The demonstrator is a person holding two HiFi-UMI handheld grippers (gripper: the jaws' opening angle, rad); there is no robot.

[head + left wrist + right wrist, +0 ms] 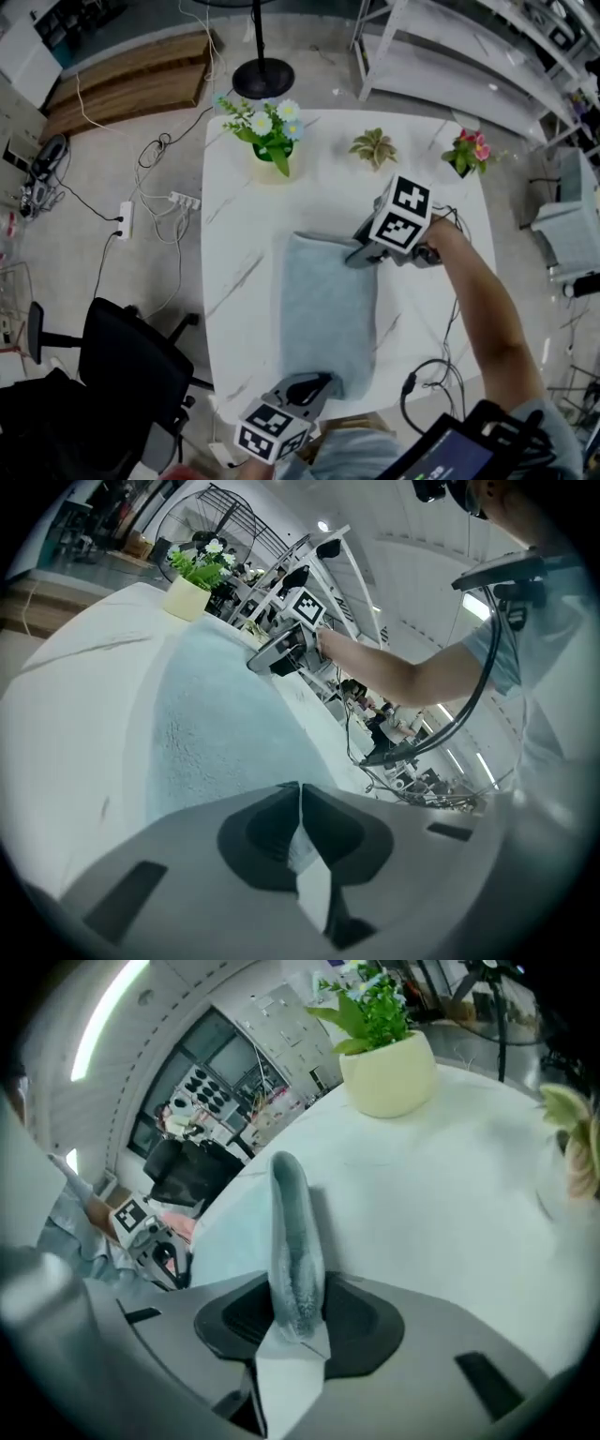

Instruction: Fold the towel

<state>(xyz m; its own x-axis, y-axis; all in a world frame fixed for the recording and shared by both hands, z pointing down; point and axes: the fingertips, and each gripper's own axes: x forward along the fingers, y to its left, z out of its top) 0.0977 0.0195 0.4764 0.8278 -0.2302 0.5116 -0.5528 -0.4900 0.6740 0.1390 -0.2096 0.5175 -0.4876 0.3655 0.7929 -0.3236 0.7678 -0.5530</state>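
A light blue-grey towel (328,309) lies folded into a long strip on the white marble table (234,234). My right gripper (361,255) is at the towel's far right corner. In the right gripper view the towel's thick folded edge (295,1232) stands upright between the jaws of the right gripper (298,1288), which are parted and loose around it. My left gripper (314,386) rests at the towel's near edge with its jaws together. In the left gripper view the towel (225,724) stretches away from the left gripper (300,789). No cloth shows between its jaws.
Three potted plants line the table's far edge: white flowers (272,141), a succulent (375,148) and pink flowers (469,152). A black cable (431,375) lies at the near right corner. An office chair (131,366) stands left, a fan base (262,75) beyond.
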